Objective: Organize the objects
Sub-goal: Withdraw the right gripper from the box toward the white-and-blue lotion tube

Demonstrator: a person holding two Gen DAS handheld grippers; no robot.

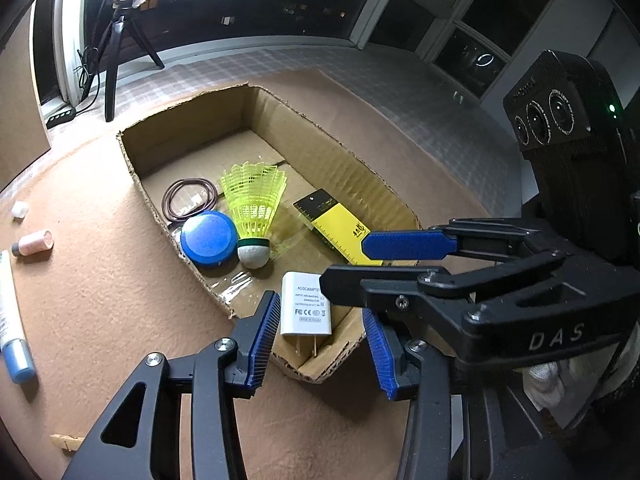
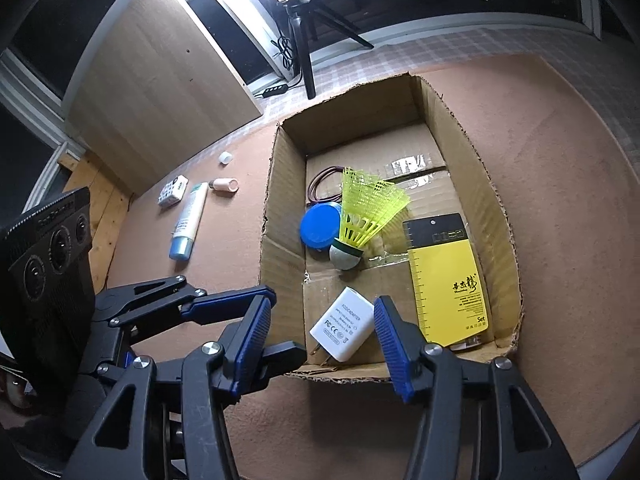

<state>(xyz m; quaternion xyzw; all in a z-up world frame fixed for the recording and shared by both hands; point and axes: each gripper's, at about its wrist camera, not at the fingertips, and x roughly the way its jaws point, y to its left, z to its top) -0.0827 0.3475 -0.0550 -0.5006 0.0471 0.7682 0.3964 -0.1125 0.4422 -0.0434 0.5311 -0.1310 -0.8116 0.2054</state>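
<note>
Left gripper (image 1: 320, 340): jaws wide apart, holding nothing, poised over the near end of the box (image 1: 168, 128).
Right gripper (image 2: 320, 336): jaws wide apart, empty, over the same near end; the charger (image 2: 342, 330) lies in the gap below, one fingertip (image 2: 384, 320) close to its edge; contact unclear.
In the box: one charger, one yellow shuttlecock (image 1: 254, 210), one blue disc (image 1: 208, 238), one yellow card (image 1: 340, 232), one brown cord loop (image 1: 188, 196).
On the mat (image 2: 580, 200), left of the box: one tube (image 2: 188, 220), one small pink bottle (image 2: 226, 185), one white cap (image 2: 226, 157), one small white packet (image 2: 172, 192), one clothespin (image 1: 66, 442).
</note>
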